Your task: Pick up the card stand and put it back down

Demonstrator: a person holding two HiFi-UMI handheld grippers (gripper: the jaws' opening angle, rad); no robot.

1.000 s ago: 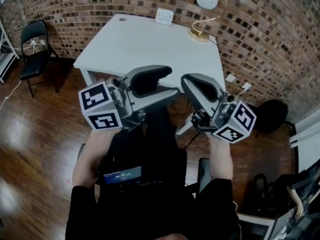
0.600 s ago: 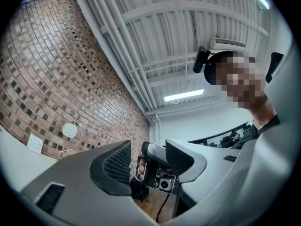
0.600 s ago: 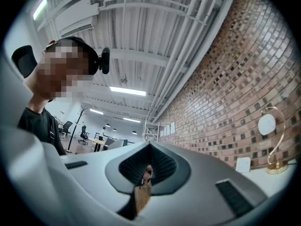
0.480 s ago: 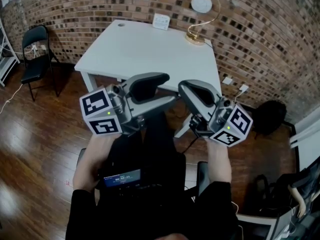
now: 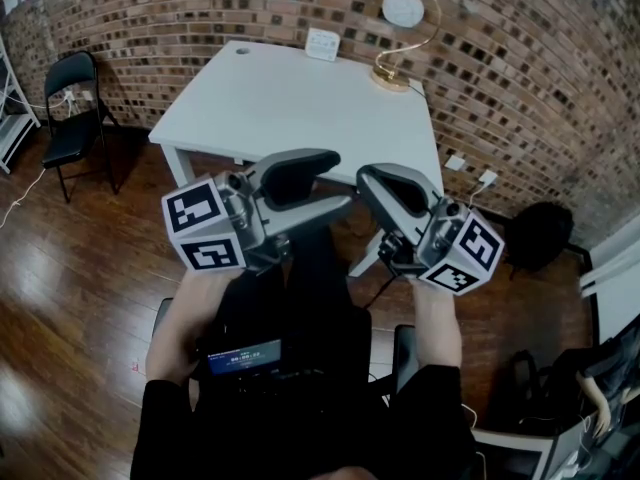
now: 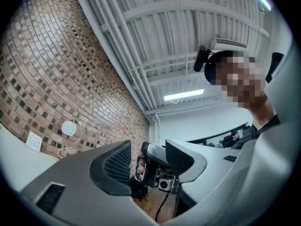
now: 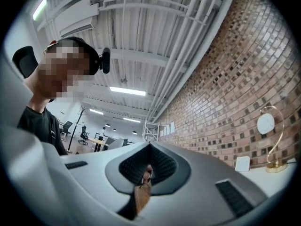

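Note:
The card stand (image 5: 323, 43) is a small white upright card at the far edge of the white table (image 5: 290, 98), against the brick wall. It also shows small in the left gripper view (image 6: 34, 141) and in the right gripper view (image 7: 242, 164). Both grippers hang in the air short of the table's near edge, far from the stand. My left gripper (image 5: 342, 180) is open and empty; between its pads (image 6: 117, 161) I see the other gripper. My right gripper (image 5: 368, 178) is shut, pads (image 7: 160, 166) pressed together, holding nothing.
A gold arc lamp (image 5: 405, 28) with a round white shade stands on the table's far right corner. A black folding chair (image 5: 70, 98) sits at the left on the wooden floor. A dark bag (image 5: 545, 233) lies at the right by the wall.
The head view tilted a little early on, so the table sits slightly lower in the picture. Both grippers have kept their places and their jaws have not changed.

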